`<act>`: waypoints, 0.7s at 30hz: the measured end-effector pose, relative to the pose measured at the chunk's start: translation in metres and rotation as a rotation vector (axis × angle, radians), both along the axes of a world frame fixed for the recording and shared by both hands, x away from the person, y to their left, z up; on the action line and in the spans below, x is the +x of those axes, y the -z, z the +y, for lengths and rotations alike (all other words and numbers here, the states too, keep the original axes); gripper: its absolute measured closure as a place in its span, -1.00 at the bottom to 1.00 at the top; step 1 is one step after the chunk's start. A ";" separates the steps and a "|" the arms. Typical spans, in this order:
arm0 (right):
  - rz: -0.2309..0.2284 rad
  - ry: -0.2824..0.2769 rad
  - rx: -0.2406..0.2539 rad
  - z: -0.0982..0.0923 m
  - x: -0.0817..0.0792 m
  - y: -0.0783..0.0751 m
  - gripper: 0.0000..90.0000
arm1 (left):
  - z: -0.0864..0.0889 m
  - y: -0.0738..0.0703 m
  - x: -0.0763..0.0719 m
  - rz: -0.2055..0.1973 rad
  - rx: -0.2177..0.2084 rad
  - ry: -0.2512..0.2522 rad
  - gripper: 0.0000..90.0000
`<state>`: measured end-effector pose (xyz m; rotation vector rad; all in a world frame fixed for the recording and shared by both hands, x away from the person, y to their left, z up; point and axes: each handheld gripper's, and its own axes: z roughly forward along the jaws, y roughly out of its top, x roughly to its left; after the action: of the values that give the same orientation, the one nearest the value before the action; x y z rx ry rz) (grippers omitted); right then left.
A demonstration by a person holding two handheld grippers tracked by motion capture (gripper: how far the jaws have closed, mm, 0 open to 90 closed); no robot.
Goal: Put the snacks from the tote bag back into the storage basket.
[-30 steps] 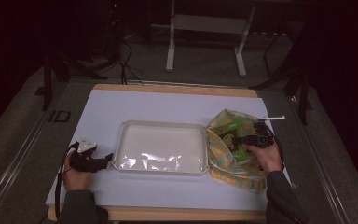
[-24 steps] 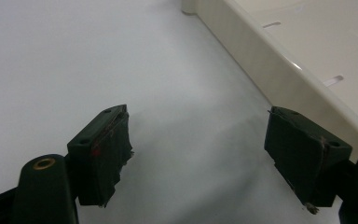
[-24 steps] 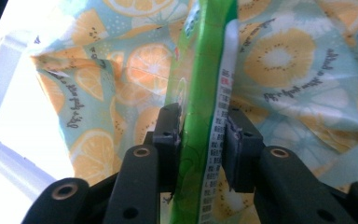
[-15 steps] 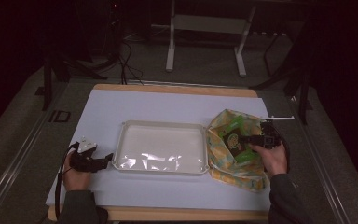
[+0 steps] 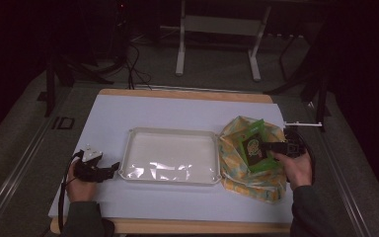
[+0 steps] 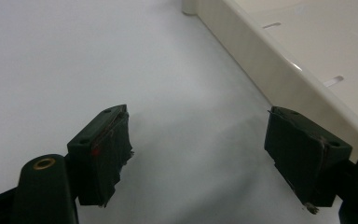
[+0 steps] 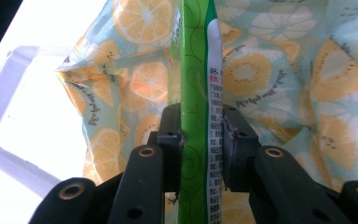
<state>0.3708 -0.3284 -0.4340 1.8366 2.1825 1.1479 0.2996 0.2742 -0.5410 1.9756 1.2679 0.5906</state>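
So the right gripper (image 5: 269,146) has a green packet (image 5: 254,145) clamped between its fingers (image 7: 237,149), and they've just been closing in on it. In the right gripper view you can see both pads pressed flat against the packet's two faces, with the packet standing on edge and running straight up between them. It has small printed text down a white strip on one side. Using the white tray (image 5: 128,148) as the landmark: the packet is just off the tray's right edge, held up over the open fruit-print bag (image 5: 256,180), which is a crumpled thing with lemon and kiwi slices on it that sits right against that side of the tray. The left gripper (image 5: 109,171) is on the opposite side, resting on the desk (image 5: 177,111) just beside the tray's near-left corner. In the left gripper view its fingers (image 6: 105,154) are spread wide with nothing between them, just bare white surface, and the tray's cream wall runs past close to one of the fingers.
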 end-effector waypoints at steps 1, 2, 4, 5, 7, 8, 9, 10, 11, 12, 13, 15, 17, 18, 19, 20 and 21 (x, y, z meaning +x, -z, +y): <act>0.000 0.000 0.002 0.000 0.000 0.000 0.61 | 0.000 0.000 0.000 0.000 0.000 0.001 -0.50; 0.001 0.001 0.006 -0.001 -0.001 -0.001 0.61 | 0.000 0.000 0.000 0.000 0.001 0.000 -0.50; -0.006 -0.002 0.006 -0.002 -0.001 -0.003 0.61 | 0.000 0.000 0.000 0.000 0.000 0.000 -0.50; -0.006 0.001 0.005 -0.002 -0.002 -0.004 0.61 | 0.000 0.000 0.000 0.000 0.000 0.000 -0.50; -0.009 0.001 0.006 -0.002 -0.002 -0.006 0.61 | 0.000 0.000 0.000 0.000 -0.001 0.000 -0.50; -0.009 0.001 0.006 -0.002 -0.002 -0.006 0.61 | 0.000 0.000 0.000 0.000 -0.001 0.000 -0.50; -0.011 0.001 0.014 -0.003 -0.003 -0.009 0.62 | 0.000 0.000 0.000 0.000 0.000 0.001 -0.50; -0.013 0.001 0.018 -0.004 -0.003 -0.009 0.62 | 0.000 0.000 0.000 -0.001 0.001 0.001 -0.50; -0.014 0.001 0.024 -0.004 -0.003 -0.010 0.62 | 0.000 0.000 0.000 -0.001 0.001 0.001 -0.50; -0.015 0.000 0.026 -0.005 -0.003 -0.012 0.62 | 0.000 0.000 0.000 -0.001 0.001 0.001 -0.50; -0.015 0.000 0.026 -0.005 -0.003 -0.012 0.62 | 0.000 0.000 0.000 -0.001 0.001 0.001 -0.49; -0.016 0.004 0.023 -0.006 -0.004 -0.013 0.62 | 0.000 0.000 0.000 -0.001 0.001 0.001 -0.50; -0.018 0.003 0.026 -0.007 -0.004 -0.014 0.62 | 0.000 0.000 0.000 -0.001 0.001 0.001 -0.50; -0.019 0.005 0.030 -0.008 -0.005 -0.015 0.61 | 0.000 0.000 0.000 -0.001 0.001 0.001 -0.50; -0.019 0.005 0.030 -0.008 -0.005 -0.015 0.61 | 0.000 0.000 0.000 -0.001 0.001 0.001 -0.49; -0.022 0.003 0.036 -0.010 -0.005 -0.017 0.61 | 0.000 0.000 0.000 -0.001 0.001 0.001 -0.50; -0.022 0.003 0.036 -0.010 -0.005 -0.017 0.61 | 0.000 0.000 0.000 -0.001 0.001 0.001 -0.50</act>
<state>0.3655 -0.3382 -0.4170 1.8315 2.1609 1.2090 0.2996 0.2741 -0.5410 1.9766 1.2665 0.5916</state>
